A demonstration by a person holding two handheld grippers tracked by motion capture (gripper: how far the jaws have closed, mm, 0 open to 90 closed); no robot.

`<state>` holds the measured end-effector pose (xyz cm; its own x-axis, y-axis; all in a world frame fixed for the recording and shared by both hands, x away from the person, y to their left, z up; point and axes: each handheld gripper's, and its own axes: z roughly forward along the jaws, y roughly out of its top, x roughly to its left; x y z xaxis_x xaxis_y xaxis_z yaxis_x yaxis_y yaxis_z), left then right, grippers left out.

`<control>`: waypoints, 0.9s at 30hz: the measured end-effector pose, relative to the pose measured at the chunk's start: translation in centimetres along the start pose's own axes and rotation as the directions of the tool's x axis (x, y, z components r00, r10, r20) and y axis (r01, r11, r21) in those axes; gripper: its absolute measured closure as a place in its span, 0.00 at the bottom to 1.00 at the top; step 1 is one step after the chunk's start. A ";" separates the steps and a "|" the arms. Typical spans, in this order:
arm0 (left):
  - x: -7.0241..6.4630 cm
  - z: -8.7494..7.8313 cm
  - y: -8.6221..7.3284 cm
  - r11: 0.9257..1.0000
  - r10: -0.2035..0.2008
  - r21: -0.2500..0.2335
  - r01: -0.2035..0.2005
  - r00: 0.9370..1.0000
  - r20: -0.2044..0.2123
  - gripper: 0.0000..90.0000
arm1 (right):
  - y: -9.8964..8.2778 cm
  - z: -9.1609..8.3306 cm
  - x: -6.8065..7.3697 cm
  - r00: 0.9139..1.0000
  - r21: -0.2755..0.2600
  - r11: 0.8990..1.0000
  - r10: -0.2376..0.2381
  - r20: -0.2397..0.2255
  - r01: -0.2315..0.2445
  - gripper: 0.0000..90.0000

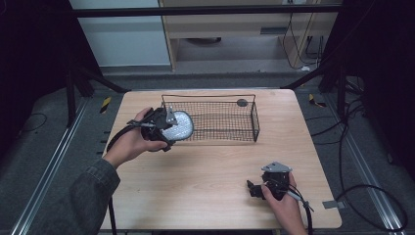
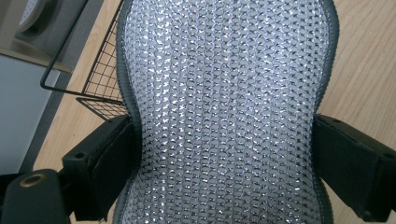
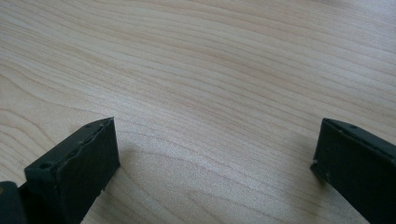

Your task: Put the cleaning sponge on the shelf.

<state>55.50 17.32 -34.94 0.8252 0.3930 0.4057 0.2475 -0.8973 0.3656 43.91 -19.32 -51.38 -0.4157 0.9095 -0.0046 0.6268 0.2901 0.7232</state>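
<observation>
A silvery, glittery scouring pad with a grey rim is held off the table beside the left end of the black wire basket. My left gripper is shut on it. In the left gripper view the pad is pinched at its narrow waist between both jaws, and a corner of the basket shows behind it. My right gripper rests low over the table near the front right. Its jaws stand open in the right gripper view, with bare wood between them.
The wooden table has its front edge just below my right hand. A small dark round thing lies behind the basket's back wall. Black frame bars and cables surround the table on the floor.
</observation>
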 end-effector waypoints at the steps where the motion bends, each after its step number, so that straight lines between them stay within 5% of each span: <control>1: 0.2 0.1 0.1 1.000 0.003 0.002 -0.003 1.000 0.001 0.10 | 0.0 0.0 0.0 1.000 0.002 1.000 -0.008 0.000 0.008 0.00; 17: 3.7 2.2 3.3 0.995 0.096 -0.017 -0.097 0.995 -0.013 0.10 | 0.0 0.0 0.0 1.000 0.002 1.000 -0.006 0.000 0.006 0.00; 27: 4.4 3.2 5.7 0.987 0.147 -0.049 -0.150 0.987 -0.059 0.10 | 0.1 0.0 0.0 1.000 0.002 1.000 0.002 0.000 -0.002 0.00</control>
<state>62.20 13.32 -33.78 0.8211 0.2677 0.5041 0.0955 -0.9352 0.3411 43.94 -19.28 -51.35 -0.4142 0.9102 -0.0034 0.6287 0.2888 0.7220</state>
